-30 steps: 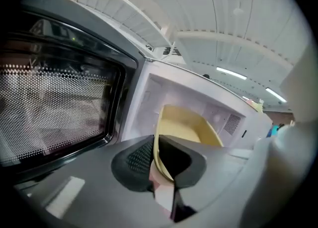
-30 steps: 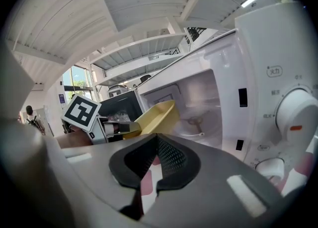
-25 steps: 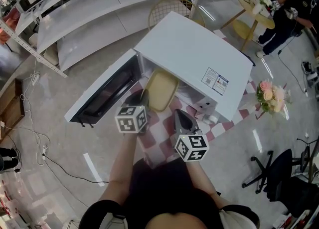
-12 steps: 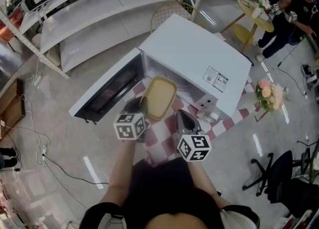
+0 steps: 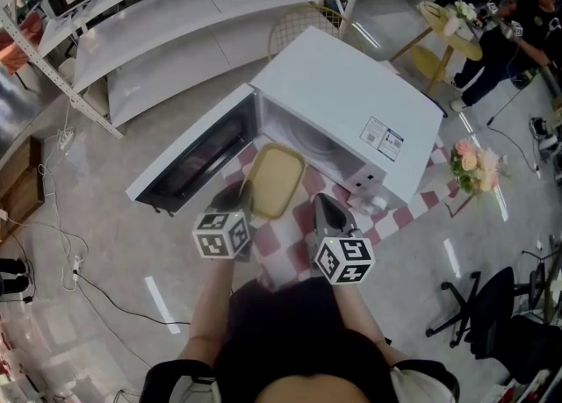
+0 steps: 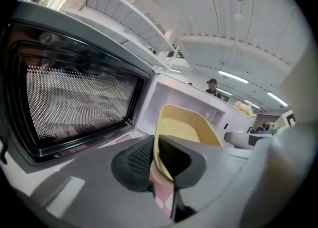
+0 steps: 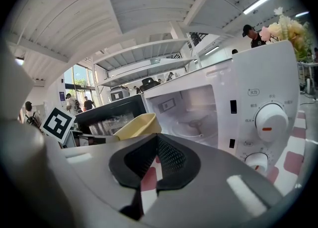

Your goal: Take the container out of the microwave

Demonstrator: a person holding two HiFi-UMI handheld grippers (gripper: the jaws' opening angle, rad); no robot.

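Container [image 5: 276, 180] out of microwave [image 5: 351, 94], hanging just before its open mouth, rim clamped in left gripper [image 5: 247, 202]. Right gripper [image 5: 322, 210] clenched on nothing, also before microwave. Seemingly nearly done; only setting down left.

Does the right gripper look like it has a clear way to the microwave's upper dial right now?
Probably yes. The upper dial faces the right gripper with nothing between them; the container, held by the left gripper, sits off to the other side, by the open door.
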